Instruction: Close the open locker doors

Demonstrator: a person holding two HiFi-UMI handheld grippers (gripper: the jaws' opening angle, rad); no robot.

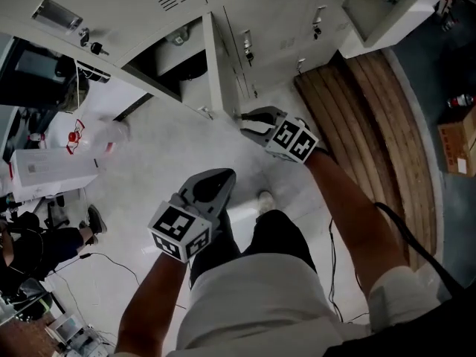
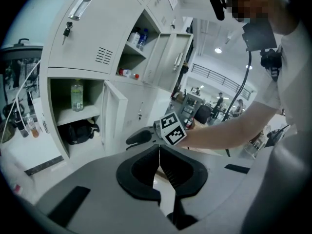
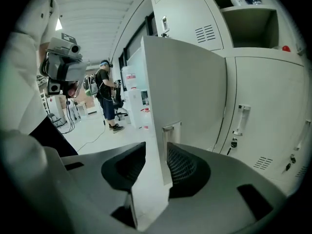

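While jaws gape, right gripper [image 3: 156, 151] straddles locker door [image 3: 187, 89].

The left gripper [image 1: 221, 175] and right gripper [image 1: 248, 122] are moulded in grey, each topped with a black-and-white marker cube [image 1: 178, 231]; a white tee [image 1: 260, 303] and dark bottoms [image 1: 279, 236] are worn.

Lab/workshop hall w/ metal lockers [image 2: 92, 38] (floor cables [image 3: 92, 140] too).

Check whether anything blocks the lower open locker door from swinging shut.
Nothing visible does. The black bag and the bottle appear to sit inside the compartment, behind its front edge. Only the right gripper is at the lower door, its open jaws straddling the free edge.
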